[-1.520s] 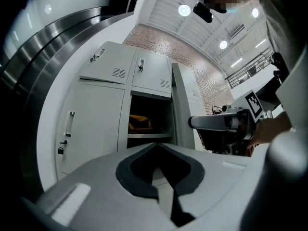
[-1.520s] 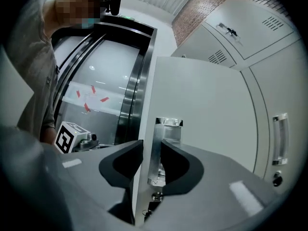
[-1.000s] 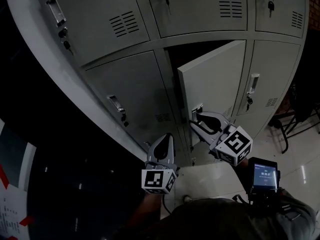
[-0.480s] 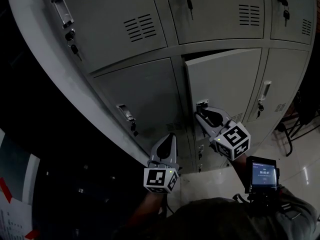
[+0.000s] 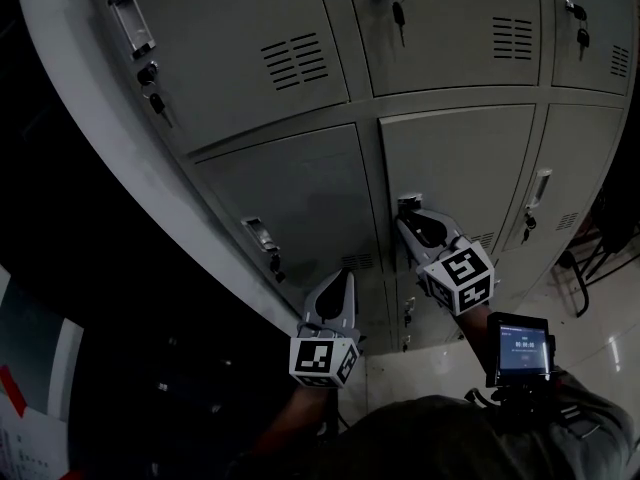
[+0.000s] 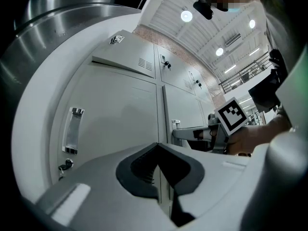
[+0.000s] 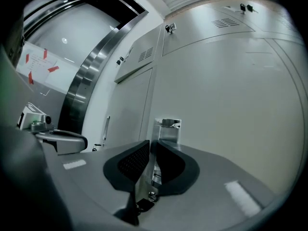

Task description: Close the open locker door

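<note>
The grey locker door (image 5: 460, 168) in the lower row now lies flush with the doors beside it. My right gripper (image 5: 405, 213) has its tips at the door's chrome handle (image 5: 408, 204). In the right gripper view the handle (image 7: 168, 129) stands just past the tips of the right gripper (image 7: 151, 146). Its jaws are closing, a thin slit remains between the pads, and I see nothing pinched in it. A key (image 7: 151, 195) hangs below the handle. My left gripper (image 5: 338, 276) hangs lower left, off the lockers. The left gripper (image 6: 157, 148) is shut and empty.
More closed lockers surround the door, with keys in their locks and a handle (image 5: 256, 232) on the lower left one. A dark curved column (image 5: 100, 298) stands at the left. A small lit screen (image 5: 518, 348) sits on the right forearm above the pale tiled floor (image 5: 600, 328).
The door has swung from well ajar to flush with the cabinet. My right gripper went with it, staying at the handle. The left gripper has barely moved.
</note>
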